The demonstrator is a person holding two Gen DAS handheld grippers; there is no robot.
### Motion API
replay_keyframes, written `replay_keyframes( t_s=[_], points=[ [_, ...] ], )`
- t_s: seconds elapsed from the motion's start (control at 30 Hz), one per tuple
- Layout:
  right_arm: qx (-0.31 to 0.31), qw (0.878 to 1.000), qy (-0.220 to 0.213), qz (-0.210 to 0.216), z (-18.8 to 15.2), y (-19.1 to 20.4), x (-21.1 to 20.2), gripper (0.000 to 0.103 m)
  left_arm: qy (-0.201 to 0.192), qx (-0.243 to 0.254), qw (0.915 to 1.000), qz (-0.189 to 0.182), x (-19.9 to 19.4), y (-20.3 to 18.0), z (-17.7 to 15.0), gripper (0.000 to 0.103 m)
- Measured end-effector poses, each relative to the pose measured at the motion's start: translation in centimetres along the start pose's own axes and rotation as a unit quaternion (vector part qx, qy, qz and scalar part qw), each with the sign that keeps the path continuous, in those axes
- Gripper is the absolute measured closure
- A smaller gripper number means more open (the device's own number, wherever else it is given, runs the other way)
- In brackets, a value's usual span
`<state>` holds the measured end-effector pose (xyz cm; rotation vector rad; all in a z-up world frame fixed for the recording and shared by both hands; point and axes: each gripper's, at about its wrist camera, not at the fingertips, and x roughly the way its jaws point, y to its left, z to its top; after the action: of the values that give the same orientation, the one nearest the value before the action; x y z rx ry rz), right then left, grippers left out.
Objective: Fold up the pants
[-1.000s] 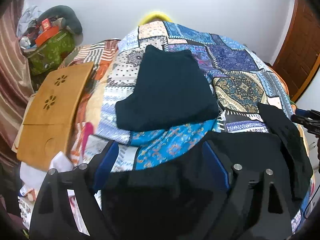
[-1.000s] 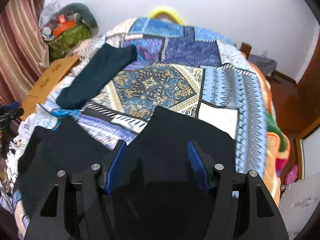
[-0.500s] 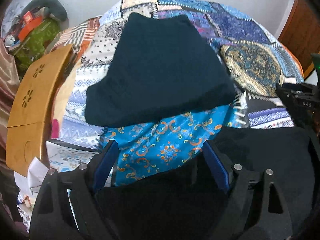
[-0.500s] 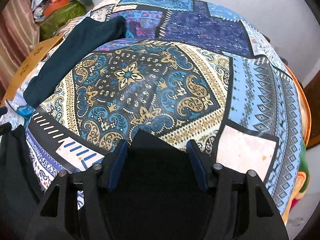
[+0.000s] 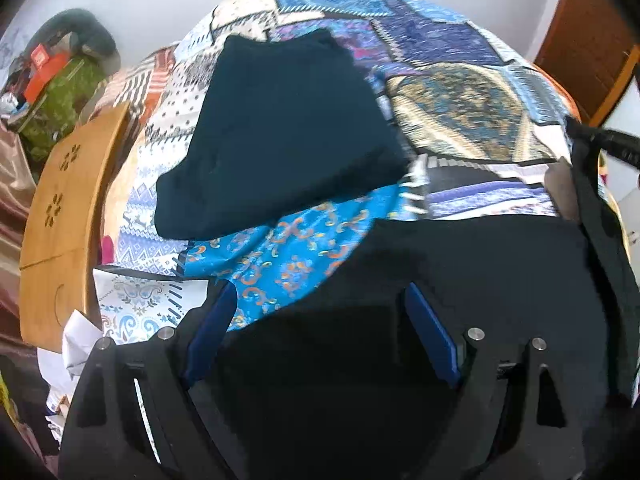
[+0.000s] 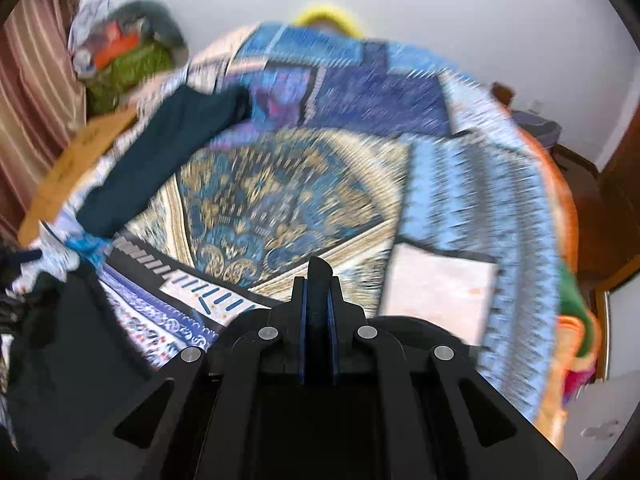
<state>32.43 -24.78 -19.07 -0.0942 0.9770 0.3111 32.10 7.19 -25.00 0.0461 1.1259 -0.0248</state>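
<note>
Black pants [image 5: 460,264] lie at the near edge of the patchwork bedspread [image 5: 472,104]. My left gripper [image 5: 320,320] is open, its blue pads either side of the pants' edge. My right gripper [image 6: 318,292] is shut on a pinch of the black pants [image 6: 319,280]; the rest of the pants [image 6: 68,344] hangs to its left. A folded dark teal garment [image 5: 280,136] lies further back on the bed; it also shows in the right wrist view [image 6: 160,152]. The right gripper's tip [image 5: 608,144] shows at the right edge of the left wrist view.
A wooden lap tray [image 5: 64,216] lies at the bed's left side. A green bag with clutter [image 5: 52,92] stands at the back left. A wooden door [image 5: 584,40] is at the right. White wall behind the bed.
My right gripper has shut on the pants' edge and tilted up; it was open half a second ago. My left gripper stays open and has shifted slightly over the pants.
</note>
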Motion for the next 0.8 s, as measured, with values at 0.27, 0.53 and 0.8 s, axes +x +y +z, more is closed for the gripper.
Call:
replay_keyframes(
  t_s=[0.27, 0.53, 0.8],
  points=[
    [0.045, 0.994, -0.098, -0.024, 1.2, -5.8, -11.5, 0.096, 0.000, 0.033, 0.9989, -0.033, -2.8, -6.0, -0.1, 0.012],
    [0.019, 0.991, -0.133, -0.023, -1.7, -6.8, -17.2, 0.096, 0.030, 0.102, 0.9934, -0.044, -3.0, -13.8, -2.7, 0.012],
    [0.037, 0.997, -0.059, -0.046, -11.2, -9.5, -14.4, 0.096, 0.022, 0.134, 0.9899, -0.039, -3.4, -18.3, -4.7, 0.010]
  ],
)
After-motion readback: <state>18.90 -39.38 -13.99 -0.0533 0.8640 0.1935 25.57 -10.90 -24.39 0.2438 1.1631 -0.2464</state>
